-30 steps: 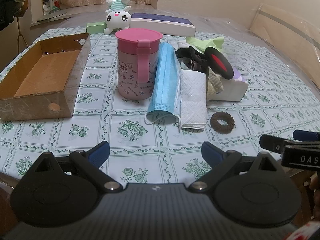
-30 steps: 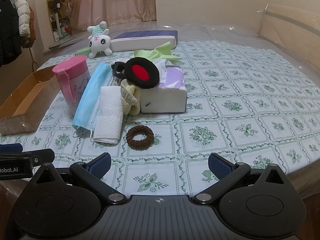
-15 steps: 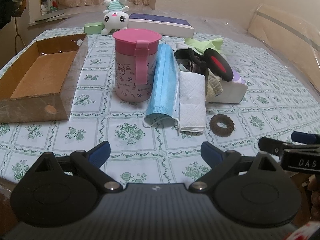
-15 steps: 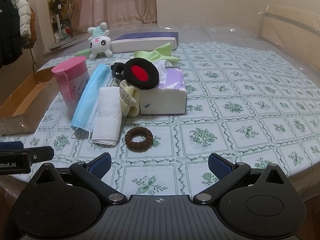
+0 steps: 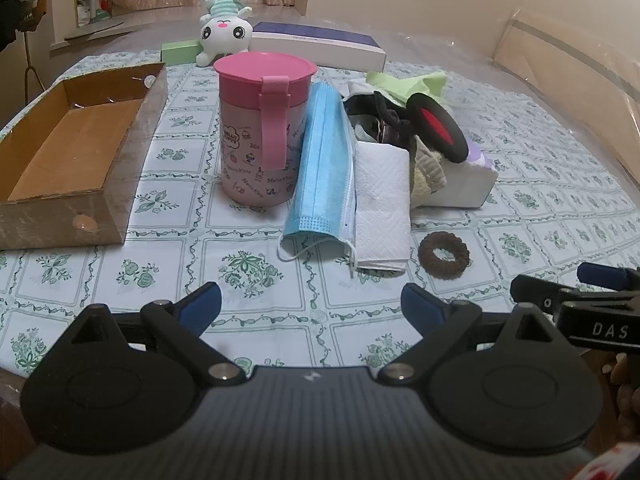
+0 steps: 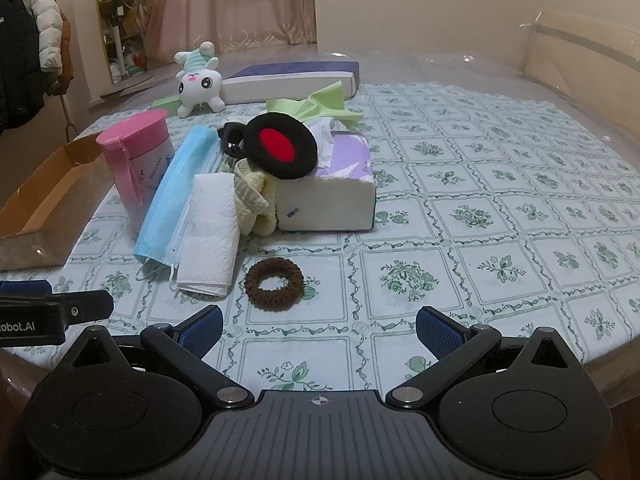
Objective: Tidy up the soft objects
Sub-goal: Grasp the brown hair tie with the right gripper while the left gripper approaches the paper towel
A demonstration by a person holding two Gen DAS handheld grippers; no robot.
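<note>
Hair scrunchie [image 6: 273, 284] lies flat near both empty, spread-jawed units; the right hand-held gripper [image 6: 318, 330] should straddle one side of its ring, then close gently before lifting.

The counter [image 5: 248, 276], under a green-flowered cloth, carries a cardboard box [image 5: 72, 160] at the left and a pink cup [image 5: 262, 136] beside it. Right of the cup lie a blue face mask [image 5: 324, 168] and a folded paper towel [image 5: 382, 204], touching. A brown hair tie [image 6: 274, 284] lies nearer, apart. A tissue pack [image 6: 332, 192] sits behind it, and a plush toy [image 6: 198, 80] and a long flat box [image 6: 292, 80] lie far.
</note>
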